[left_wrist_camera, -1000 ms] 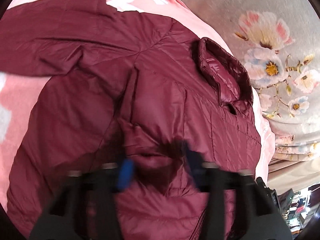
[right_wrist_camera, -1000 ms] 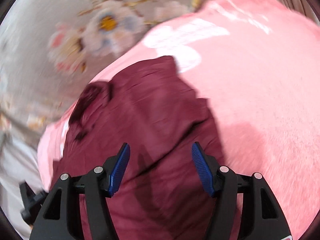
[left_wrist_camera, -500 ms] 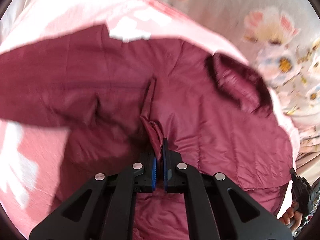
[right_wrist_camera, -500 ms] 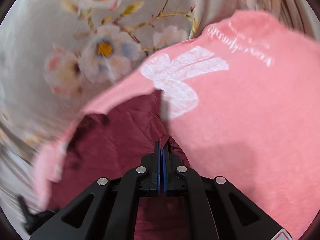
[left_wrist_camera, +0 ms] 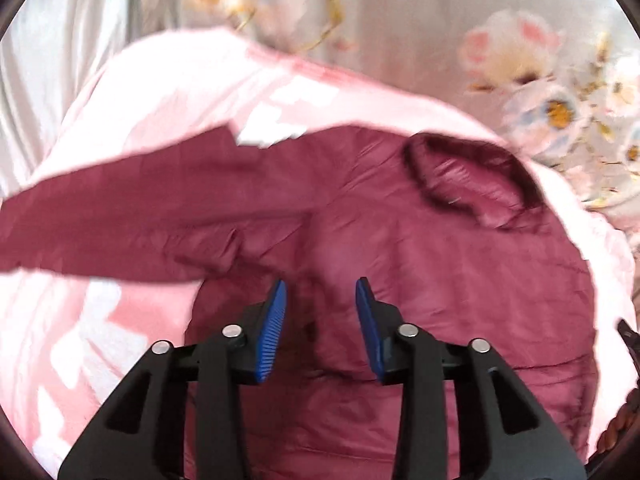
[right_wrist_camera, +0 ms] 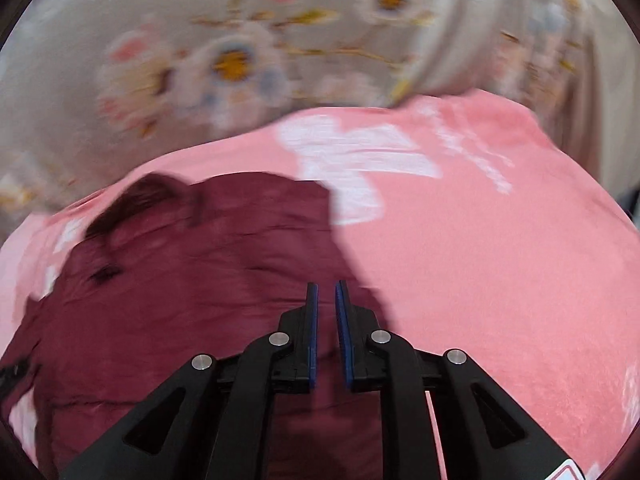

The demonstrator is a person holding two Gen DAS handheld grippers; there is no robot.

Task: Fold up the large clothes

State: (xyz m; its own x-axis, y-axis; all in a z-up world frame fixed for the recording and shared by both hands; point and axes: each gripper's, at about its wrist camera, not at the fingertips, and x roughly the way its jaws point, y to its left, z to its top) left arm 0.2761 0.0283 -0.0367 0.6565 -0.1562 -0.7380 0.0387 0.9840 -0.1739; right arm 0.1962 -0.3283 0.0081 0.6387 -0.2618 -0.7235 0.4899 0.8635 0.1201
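A dark red padded jacket [left_wrist_camera: 420,248] lies spread on a pink blanket [left_wrist_camera: 160,92], its collar [left_wrist_camera: 468,176] at the upper right and one sleeve [left_wrist_camera: 132,208] stretched out to the left. My left gripper [left_wrist_camera: 320,292] is open and empty above the jacket's middle. In the right wrist view the jacket [right_wrist_camera: 180,280] lies at the left on the pink blanket [right_wrist_camera: 500,280]. My right gripper [right_wrist_camera: 326,292] hangs over the jacket's right edge, its jaws a narrow gap apart with no cloth between them.
A grey sheet with a flower print [left_wrist_camera: 540,80] lies beyond the blanket and shows in the right wrist view [right_wrist_camera: 224,60] too. Pale curtain cloth [left_wrist_camera: 60,40] hangs at the far left. Both views are blurred by motion.
Half a second ago both grippers were shut on folds of the jacket. Both have let go and lifted away; the left has opened wide, the right only a little.
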